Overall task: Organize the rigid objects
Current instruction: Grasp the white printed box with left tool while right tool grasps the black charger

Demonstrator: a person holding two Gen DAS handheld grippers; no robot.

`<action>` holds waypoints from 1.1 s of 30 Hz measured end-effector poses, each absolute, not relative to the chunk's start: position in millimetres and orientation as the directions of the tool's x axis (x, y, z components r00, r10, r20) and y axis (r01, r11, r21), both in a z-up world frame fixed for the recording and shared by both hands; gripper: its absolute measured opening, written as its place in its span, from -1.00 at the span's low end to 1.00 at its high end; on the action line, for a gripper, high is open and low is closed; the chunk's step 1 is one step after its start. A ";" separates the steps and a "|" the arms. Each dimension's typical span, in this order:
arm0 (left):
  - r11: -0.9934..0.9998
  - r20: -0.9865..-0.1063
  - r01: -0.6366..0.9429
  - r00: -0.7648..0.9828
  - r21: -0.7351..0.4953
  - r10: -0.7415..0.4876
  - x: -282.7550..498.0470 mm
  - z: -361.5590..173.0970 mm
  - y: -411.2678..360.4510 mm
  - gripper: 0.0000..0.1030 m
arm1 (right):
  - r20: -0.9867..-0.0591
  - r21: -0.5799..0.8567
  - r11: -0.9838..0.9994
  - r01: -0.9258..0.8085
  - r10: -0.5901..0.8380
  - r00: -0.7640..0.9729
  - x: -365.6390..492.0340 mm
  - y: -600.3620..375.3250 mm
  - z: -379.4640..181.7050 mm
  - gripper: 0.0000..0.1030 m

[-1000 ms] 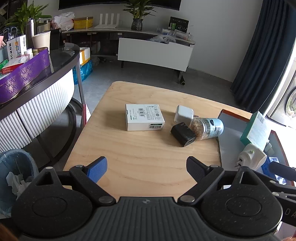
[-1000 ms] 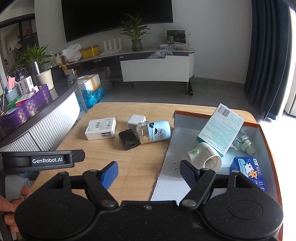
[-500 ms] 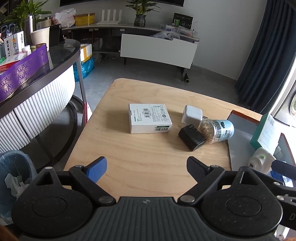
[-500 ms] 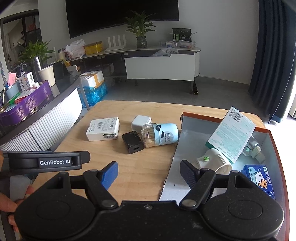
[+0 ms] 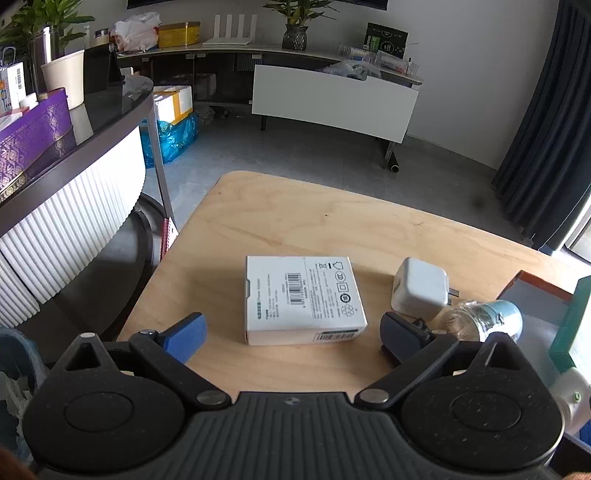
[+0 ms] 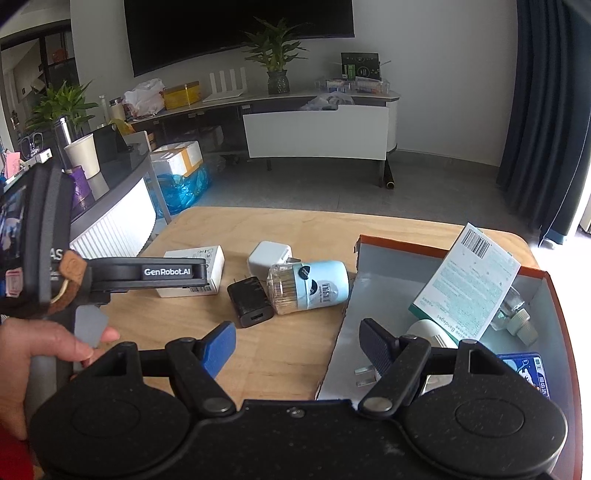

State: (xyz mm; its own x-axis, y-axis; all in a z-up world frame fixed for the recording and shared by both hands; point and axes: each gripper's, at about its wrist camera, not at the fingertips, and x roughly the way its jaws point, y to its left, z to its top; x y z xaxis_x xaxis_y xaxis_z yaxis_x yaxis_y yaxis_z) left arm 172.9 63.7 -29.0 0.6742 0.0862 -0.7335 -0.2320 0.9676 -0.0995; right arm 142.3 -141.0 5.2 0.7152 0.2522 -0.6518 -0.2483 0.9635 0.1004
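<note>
- Our left tool (image 5: pixel 291 334) has just opened wider and moved in on the white box (image 5: pixel 303 298), nothing gripped yet, so that's probably next.
- Right tool (image 6: pixel 297 349) hangs open, empty.

White walls (image 6: pixel 443 74) and a grey floor (image 5: pixel 295 155) frame the room — a dark screen (image 6: pixel 236 33) hangs above a long curved sideboard (image 6: pixel 295 99) with potted plants (image 6: pixel 275 55). Dark blue curtains (image 6: pixel 546 110) hang right; a ribbed white counter (image 5: pixel 66 221) curves left.
</note>
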 end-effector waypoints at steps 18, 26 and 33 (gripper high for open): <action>0.985 -0.724 -0.167 0.683 -0.031 0.093 171.8 -40.9 89.5 0.52 | -0.723 0.210 0.887 -0.410 0.424 0.545 198.9 -98.1 -27.7 0.59; 0.983 -0.710 -0.177 0.698 -0.038 0.098 144.4 -31.9 95.6 0.53 | -0.762 0.127 0.888 -0.442 0.373 0.530 234.6 -74.3 -48.5 0.60; 0.982 -0.709 -0.179 0.700 -0.055 0.088 134.8 -31.4 93.4 0.53 | -0.762 0.037 0.873 -0.486 0.339 0.552 241.4 -58.4 -53.6 -0.16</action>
